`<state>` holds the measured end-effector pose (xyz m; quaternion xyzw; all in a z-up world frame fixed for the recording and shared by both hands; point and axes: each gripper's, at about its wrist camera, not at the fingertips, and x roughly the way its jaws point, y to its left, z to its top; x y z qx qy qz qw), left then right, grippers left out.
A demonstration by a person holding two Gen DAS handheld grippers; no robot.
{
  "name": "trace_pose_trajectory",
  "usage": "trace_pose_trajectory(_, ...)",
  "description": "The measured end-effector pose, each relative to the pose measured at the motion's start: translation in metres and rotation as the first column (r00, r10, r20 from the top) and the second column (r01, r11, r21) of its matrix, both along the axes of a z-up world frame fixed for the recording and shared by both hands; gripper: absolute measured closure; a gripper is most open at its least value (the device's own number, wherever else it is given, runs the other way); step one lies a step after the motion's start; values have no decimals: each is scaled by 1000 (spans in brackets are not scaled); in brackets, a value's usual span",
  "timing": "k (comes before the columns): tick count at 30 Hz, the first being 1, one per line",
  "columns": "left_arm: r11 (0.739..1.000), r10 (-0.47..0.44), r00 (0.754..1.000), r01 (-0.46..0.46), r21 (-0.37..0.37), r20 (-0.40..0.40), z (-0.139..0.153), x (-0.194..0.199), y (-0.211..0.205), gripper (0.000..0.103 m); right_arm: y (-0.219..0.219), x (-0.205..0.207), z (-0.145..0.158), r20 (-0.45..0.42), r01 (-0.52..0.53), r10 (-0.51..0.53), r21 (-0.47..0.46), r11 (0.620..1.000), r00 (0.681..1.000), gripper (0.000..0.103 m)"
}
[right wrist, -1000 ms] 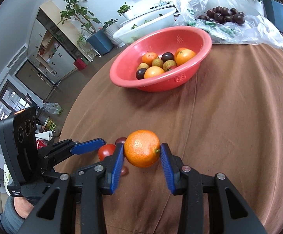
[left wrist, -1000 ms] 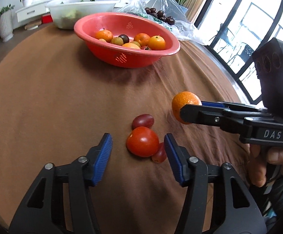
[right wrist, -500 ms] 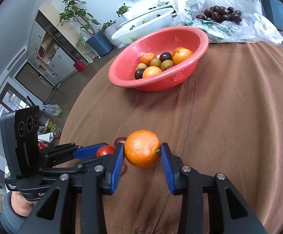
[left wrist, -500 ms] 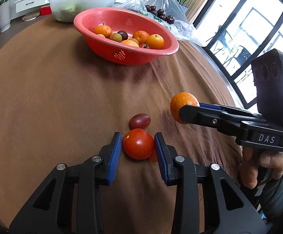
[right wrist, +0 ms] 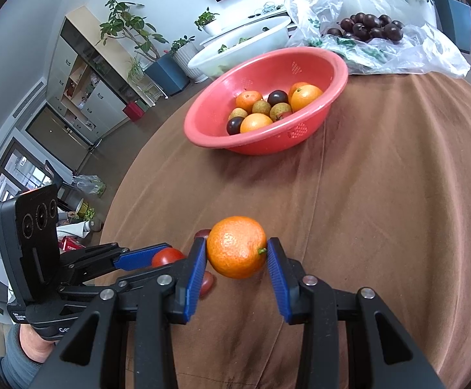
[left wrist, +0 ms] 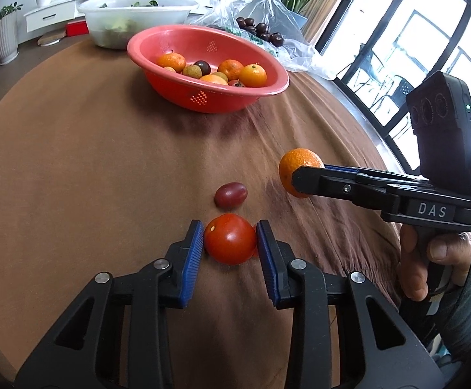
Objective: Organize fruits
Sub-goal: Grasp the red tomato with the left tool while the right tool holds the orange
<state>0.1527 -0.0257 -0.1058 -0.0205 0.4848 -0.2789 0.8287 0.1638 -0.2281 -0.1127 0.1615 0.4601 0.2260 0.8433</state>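
Left hand-held gripper [left wrist: 230,239] clamping tomato [left wrist: 229,238], right hand-held gripper [right wrist: 237,253] clamping orange [right wrist: 236,246]

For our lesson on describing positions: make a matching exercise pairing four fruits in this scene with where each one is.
Things:
1. round orange tangerine
2. round red tomato
3. oval dark red grape tomato
4. dark purple plums

Places:
A. on clear plastic bag
B. loose on brown tablecloth
C. in left hand-held gripper
D. in right hand-held gripper

Pairs: 1-D, 2-C, 3-B, 4-A
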Motion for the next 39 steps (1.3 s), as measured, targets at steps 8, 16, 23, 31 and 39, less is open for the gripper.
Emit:
trace_pose_trajectory(8,997,-23,999,20,76,32,-1,-10,-1,71,1,0,0,2,-2,2,-2,1000,1000,62)
trace_pose_trajectory(16,997,-24,998,20,76,53,2,-12,-1,71,0,-1,1,9,2,-2,1,1000,1000,62)
trace_pose_trajectory(23,995,-37,998,32,96,56,3,-11,-3,71,-1,-4,1,14,3,-3,-1,1000,1000,62)
trace_pose_trajectory(31,987,-61,997,53,149,50,-6,-14,-10,71,1,-5,1,10,-1,1,-1,1000,1000,62)
trace_pose_trajectory(39,984,-66,997,59,170,34,-11,-17,-14,50,1,-5,3,14,0,0,-2,1000,1000,62)
